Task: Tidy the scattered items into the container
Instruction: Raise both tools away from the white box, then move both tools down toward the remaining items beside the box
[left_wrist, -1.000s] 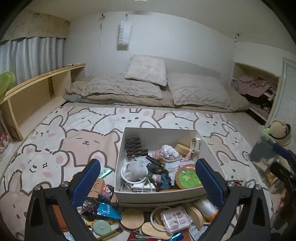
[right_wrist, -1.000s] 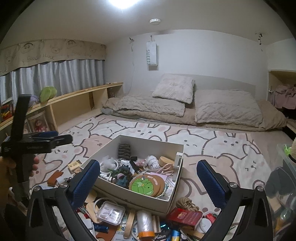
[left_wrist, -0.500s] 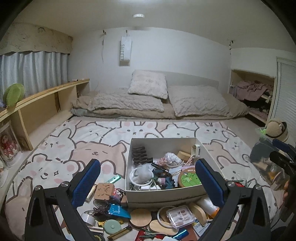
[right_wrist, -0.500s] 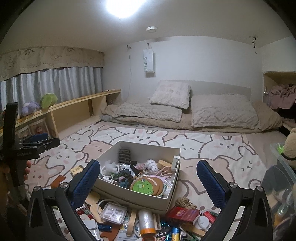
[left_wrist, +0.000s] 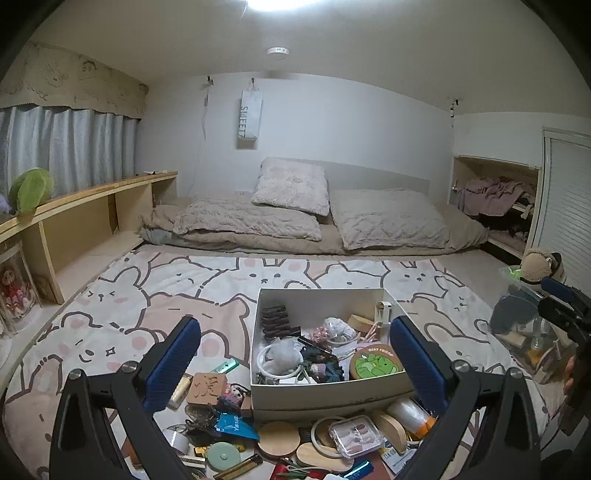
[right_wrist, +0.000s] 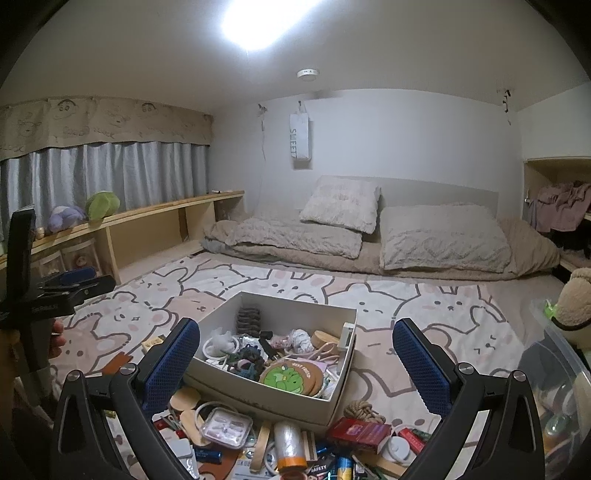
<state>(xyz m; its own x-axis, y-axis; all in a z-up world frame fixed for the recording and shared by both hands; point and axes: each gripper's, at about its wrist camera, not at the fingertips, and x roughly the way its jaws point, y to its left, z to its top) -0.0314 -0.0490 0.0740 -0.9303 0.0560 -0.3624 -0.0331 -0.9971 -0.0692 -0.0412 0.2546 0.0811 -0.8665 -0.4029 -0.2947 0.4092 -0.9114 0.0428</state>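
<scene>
- While we are holding both grippers above the patterned mat (left_wrist: 110, 295), the left gripper (left_wrist: 295, 354) is hanging with its blue pads spread wide and gripping nothing; the right gripper (right_wrist: 295, 354) is likewise gaping wide and carrying nothing.
- We are seeing the white box (left_wrist: 325, 397) sitting on the mat toward its near edge; it is already holding a round green-printed coaster (left_wrist: 375, 365), a dark coiled hair clip (left_wrist: 275, 321), a white ring (left_wrist: 264, 363) and other small pieces we cannot tell apart.
- Scattered items are lying on the mat along the box's near side: a clear case (left_wrist: 356, 435) of press-on nails, a plain wooden disc (left_wrist: 279, 437), a blue packet (left_wrist: 234, 424) and a carved wooden block (left_wrist: 205, 387) just beside the box's near left corner.
- From the right wrist view we are also finding a red carton (right_wrist: 358, 432), a knot of rope (right_wrist: 362, 410) touching it and a roll of clear film (right_wrist: 288, 439) near the box's front corner.
- Bedding (right_wrist: 406, 236) is lying well beyond the mat's far edge.
</scene>
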